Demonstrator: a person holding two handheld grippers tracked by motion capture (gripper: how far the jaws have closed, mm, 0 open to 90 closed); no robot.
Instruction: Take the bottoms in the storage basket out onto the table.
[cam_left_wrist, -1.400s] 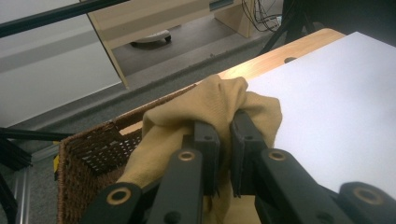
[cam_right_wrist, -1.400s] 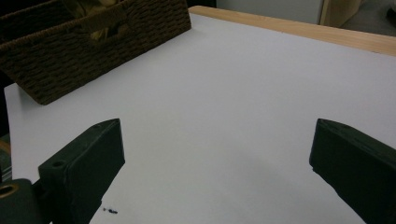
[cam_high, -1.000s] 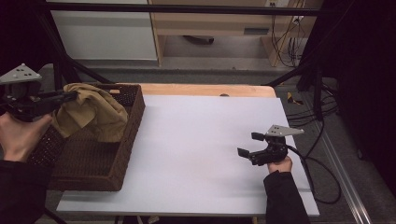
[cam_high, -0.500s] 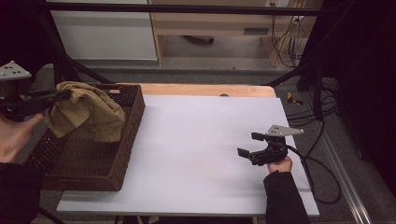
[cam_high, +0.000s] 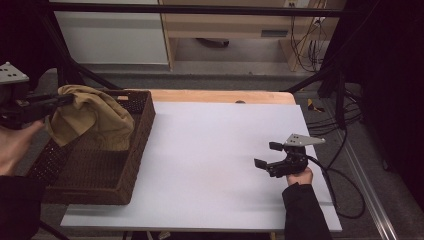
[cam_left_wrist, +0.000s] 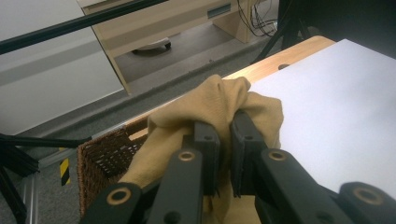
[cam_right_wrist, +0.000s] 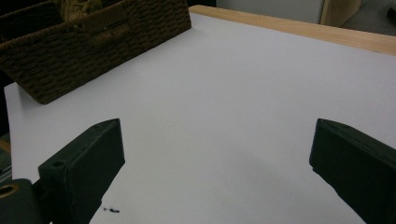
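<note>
The left gripper (cam_high: 60, 101) has its jaws pressed together on a fold of the tan cloth (cam_high: 92, 120), and it holds the cloth lifted above the far part of the wicker basket (cam_high: 132, 165). The lower part of the cloth hangs down into the basket. The basket stands at the left side of the white table (cam_high: 215, 150). The right gripper (cam_high: 266, 155) stays low over the table at the near right, well apart from the basket, its jaws wide apart with nothing between them.
</note>
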